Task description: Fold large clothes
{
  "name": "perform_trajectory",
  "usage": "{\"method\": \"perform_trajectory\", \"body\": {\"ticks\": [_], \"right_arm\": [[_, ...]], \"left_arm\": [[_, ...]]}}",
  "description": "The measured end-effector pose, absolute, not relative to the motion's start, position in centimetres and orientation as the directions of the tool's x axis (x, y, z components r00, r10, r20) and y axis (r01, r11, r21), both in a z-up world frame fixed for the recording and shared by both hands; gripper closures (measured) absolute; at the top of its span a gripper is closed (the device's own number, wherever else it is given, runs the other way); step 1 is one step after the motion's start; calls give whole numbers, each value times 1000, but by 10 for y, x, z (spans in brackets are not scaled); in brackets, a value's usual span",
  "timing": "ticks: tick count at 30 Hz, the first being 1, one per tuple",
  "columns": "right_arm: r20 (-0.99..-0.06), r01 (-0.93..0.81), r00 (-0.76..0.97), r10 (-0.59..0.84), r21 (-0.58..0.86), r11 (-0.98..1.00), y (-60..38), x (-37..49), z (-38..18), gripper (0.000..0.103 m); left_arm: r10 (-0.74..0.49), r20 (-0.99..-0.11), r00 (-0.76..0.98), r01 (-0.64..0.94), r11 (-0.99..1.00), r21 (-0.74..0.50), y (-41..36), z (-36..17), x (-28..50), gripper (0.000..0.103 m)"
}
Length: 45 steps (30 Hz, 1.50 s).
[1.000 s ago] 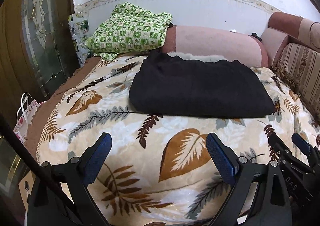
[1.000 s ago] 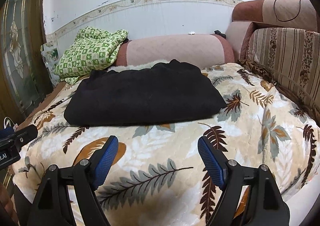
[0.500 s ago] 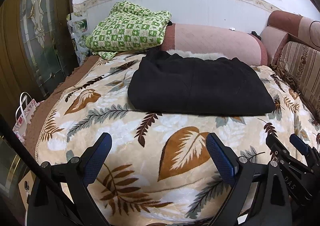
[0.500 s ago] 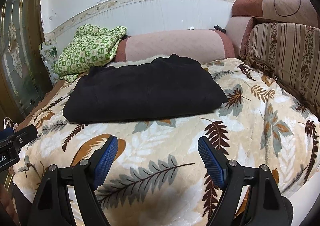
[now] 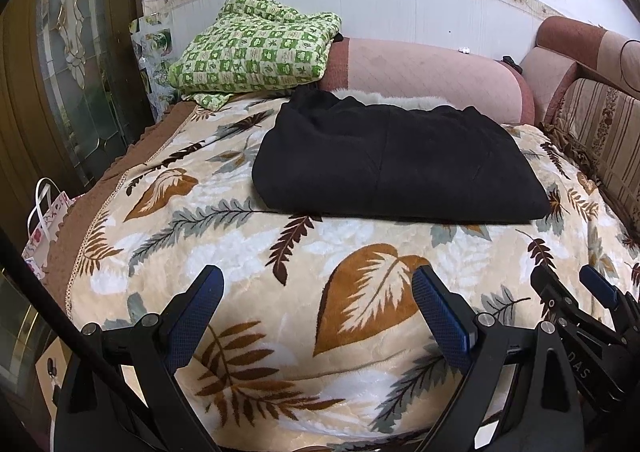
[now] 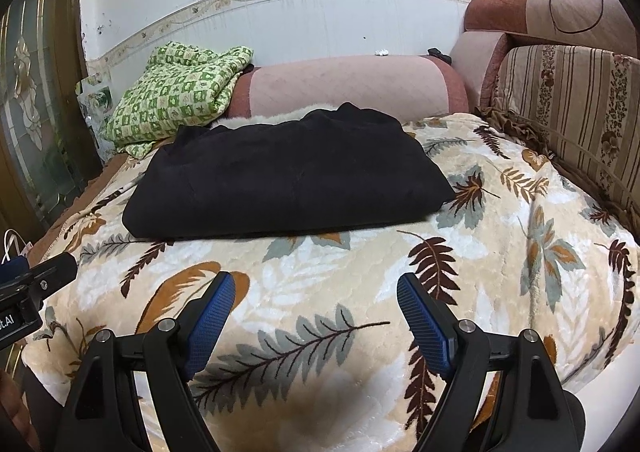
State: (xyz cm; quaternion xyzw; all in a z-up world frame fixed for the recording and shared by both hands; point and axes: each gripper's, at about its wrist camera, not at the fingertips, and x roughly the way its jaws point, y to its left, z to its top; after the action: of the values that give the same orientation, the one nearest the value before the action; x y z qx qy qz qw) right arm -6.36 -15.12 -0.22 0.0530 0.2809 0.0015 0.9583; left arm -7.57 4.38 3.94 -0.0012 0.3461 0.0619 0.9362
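A black garment (image 5: 400, 164) lies folded into a flat rectangle on the leaf-patterned blanket (image 5: 248, 252) of a bed; it also shows in the right wrist view (image 6: 288, 180). My left gripper (image 5: 316, 292) is open and empty, held over the blanket's near part, well short of the garment. My right gripper (image 6: 314, 292) is open and empty, also short of the garment's near edge. The right gripper's fingers show at the lower right of the left wrist view (image 5: 596, 288). Part of the left gripper shows at the left edge of the right wrist view (image 6: 36, 280).
A green checked quilt (image 5: 256, 48) is piled at the far left by a pink bolster (image 5: 424, 76). A striped sofa back (image 6: 568, 108) runs along the right. A glass door (image 5: 68, 64) and a paper bag (image 5: 44, 220) stand left of the bed.
Both grippers have risen and drawn back slightly, so the garment sits a little lower in view. Both stay open and the garment has not moved.
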Motion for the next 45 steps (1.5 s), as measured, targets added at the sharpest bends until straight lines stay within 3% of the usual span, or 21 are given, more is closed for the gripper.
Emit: {"method": "perform_trajectory", "body": {"ticks": [45], "right_arm": [[-593,66,805,-14,66,996,-154,-58,-10,16]], "left_arm": [[102,-662,743,-104,994,37,47,30,-81,8]]}}
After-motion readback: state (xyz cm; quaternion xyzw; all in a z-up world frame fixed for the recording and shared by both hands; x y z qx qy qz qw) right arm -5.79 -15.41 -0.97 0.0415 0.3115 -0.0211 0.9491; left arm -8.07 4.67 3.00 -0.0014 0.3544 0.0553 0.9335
